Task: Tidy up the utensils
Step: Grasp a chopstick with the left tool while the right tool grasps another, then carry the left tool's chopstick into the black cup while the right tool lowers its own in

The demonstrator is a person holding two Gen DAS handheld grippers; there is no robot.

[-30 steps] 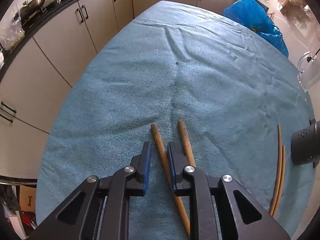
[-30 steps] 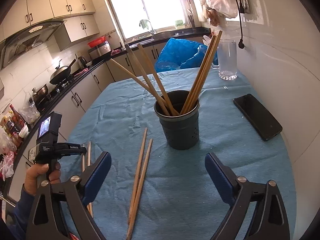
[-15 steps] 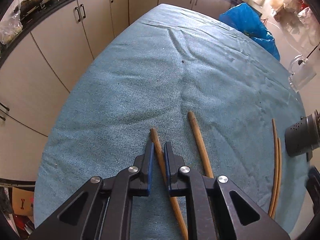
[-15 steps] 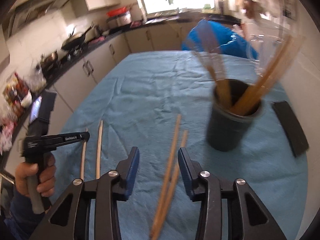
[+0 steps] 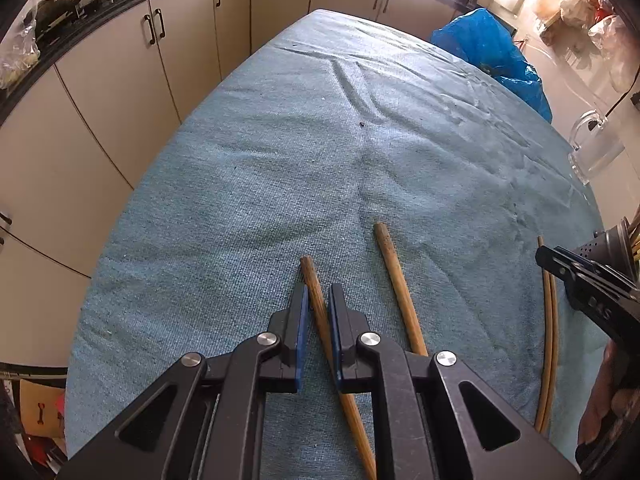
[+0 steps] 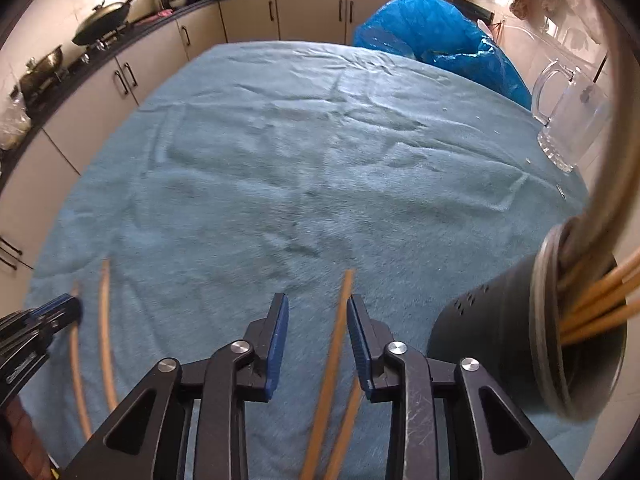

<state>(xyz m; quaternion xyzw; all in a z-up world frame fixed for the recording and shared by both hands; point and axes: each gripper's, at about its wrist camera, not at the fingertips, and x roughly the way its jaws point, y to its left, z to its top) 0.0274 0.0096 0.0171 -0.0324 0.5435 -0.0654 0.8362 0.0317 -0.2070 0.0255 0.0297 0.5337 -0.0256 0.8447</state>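
My left gripper (image 5: 317, 300) is shut on a wooden chopstick (image 5: 311, 280) that lies on the blue cloth (image 5: 320, 160). A second chopstick (image 5: 394, 284) lies just to its right. My right gripper (image 6: 317, 312) is open low over the cloth, its jaws on either side of a chopstick (image 6: 340, 320); another chopstick (image 6: 348, 420) lies beside that one under the right jaw. The dark perforated holder (image 6: 500, 340) with several chopsticks in it stands to the right. The left gripper shows at the left edge of the right wrist view (image 6: 60, 308).
A clear glass mug (image 6: 568, 120) stands at the far right of the table, and a blue plastic bag (image 6: 436, 36) lies beyond the far edge. Cabinets and a counter with pans (image 6: 100, 24) run along the left. The right pair of chopsticks (image 5: 550, 340) shows in the left wrist view.
My left gripper has closed on the left chopstick. My right gripper has narrowed, dropped and moved left from facing the holder to straddle a chopstick on the cloth.
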